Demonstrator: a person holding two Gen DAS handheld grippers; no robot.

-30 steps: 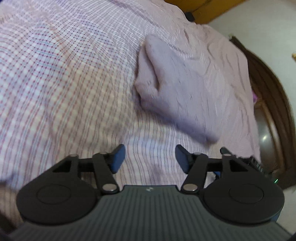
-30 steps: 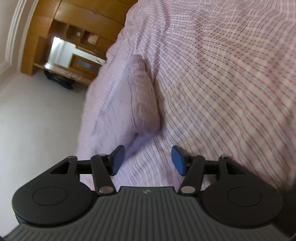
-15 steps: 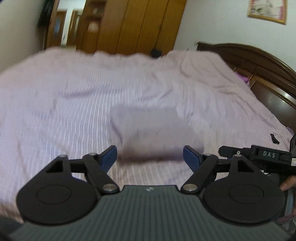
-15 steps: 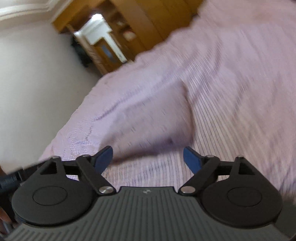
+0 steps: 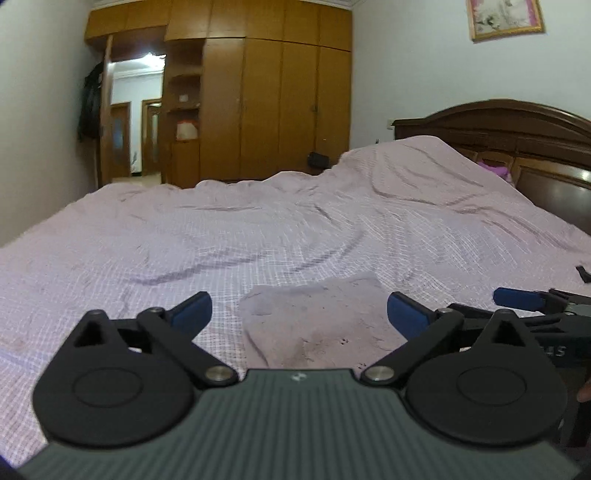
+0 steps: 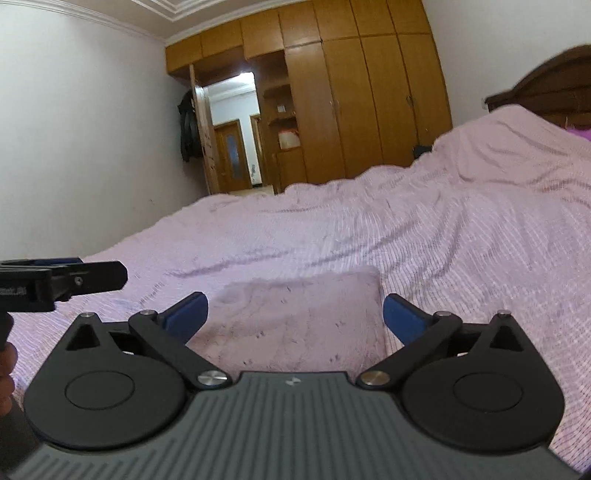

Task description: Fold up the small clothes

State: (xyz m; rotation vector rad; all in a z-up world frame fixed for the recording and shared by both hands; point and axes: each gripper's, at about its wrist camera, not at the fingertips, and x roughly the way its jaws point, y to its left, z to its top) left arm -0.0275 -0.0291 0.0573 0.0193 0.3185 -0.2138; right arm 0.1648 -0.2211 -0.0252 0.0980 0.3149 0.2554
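While lying flat on the bed (image 5: 258, 229), folded cloth (image 5: 317, 325) sits just ahead of both tools, pale mauve, roughly rectangular, edges neat on far and right sides in right wrist view (image 6: 303, 317). Not touched by either tool as far as visible.

Left gripper (image 5: 298, 314): fingers (image 5: 190, 312) spread wide, nothing between them but the cloth seen beyond; blue pads tilted outward. Held low and level, pointing across bed toward wardrobe (image 5: 280, 96). Also seen from right cam at left edge (image 6: 62, 280), side-on, w/ a bit of hand (image 6: 5, 365) below it.

Right gripper (image 6: 295, 314): fingers (image 6: 404, 315) spread wide too, empty, cloth framed between them. Seen side-on in left cam at right edge (image 5: 524, 301), just beside left tool, blue pad showing.

Bed sheet pink-checked, wrinkled, creases running across middle. Small dark item (image 5: 583, 273) on sheet far right, too small to ID. Dark wood headboard (image 5: 517, 147) at right, framed picture (image 5: 504, 16) on wall above. Open doorway (image 6: 236, 129) left of wardrobe, dark jacket (image 6: 186, 125) hanging beside it.
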